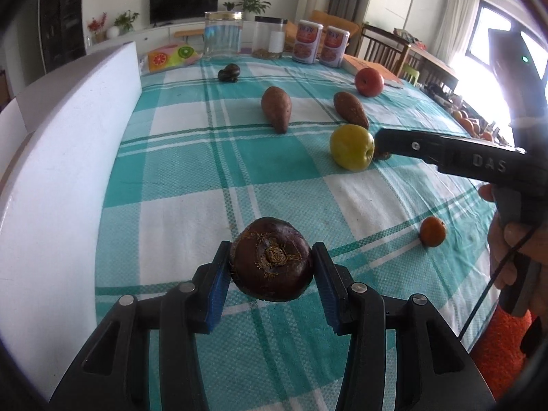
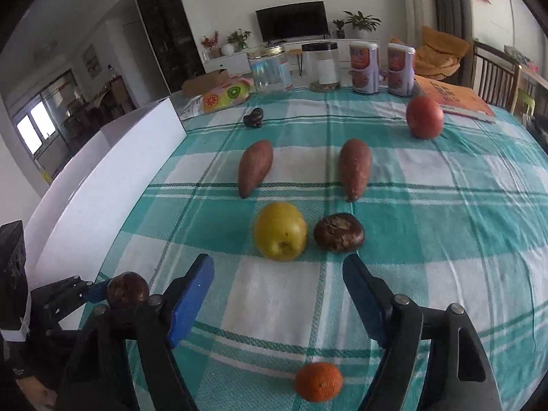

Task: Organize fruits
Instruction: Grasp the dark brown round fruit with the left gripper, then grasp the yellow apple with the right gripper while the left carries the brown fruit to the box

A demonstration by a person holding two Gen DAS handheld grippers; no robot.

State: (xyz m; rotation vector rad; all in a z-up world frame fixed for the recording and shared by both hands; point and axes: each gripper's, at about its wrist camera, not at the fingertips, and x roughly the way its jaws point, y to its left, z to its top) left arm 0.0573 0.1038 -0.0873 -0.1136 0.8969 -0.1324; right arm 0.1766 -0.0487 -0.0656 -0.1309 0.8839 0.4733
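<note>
My left gripper [image 1: 272, 260] is shut on a dark brown water chestnut [image 1: 272, 258], held above the checked cloth; the right wrist view shows the same chestnut [image 2: 127, 289] at the lower left. My right gripper [image 2: 278, 267] stands open and empty above the cloth, just short of a yellow apple [image 2: 280, 230] and a second dark chestnut [image 2: 339, 232]. A small orange [image 2: 318, 382] lies under it near the front edge. Two sweet potatoes [image 2: 255, 167] [image 2: 354, 167], a red apple [image 2: 424, 116] and a third chestnut [image 2: 253, 117] lie farther back.
A white box [image 1: 65, 157] runs along the table's left side. Two clear jars [image 2: 270, 68], two cans [image 2: 363, 68] and an orange book [image 2: 452, 97] line the far edge. A fruit-print pouch [image 2: 226, 96] lies at the back left.
</note>
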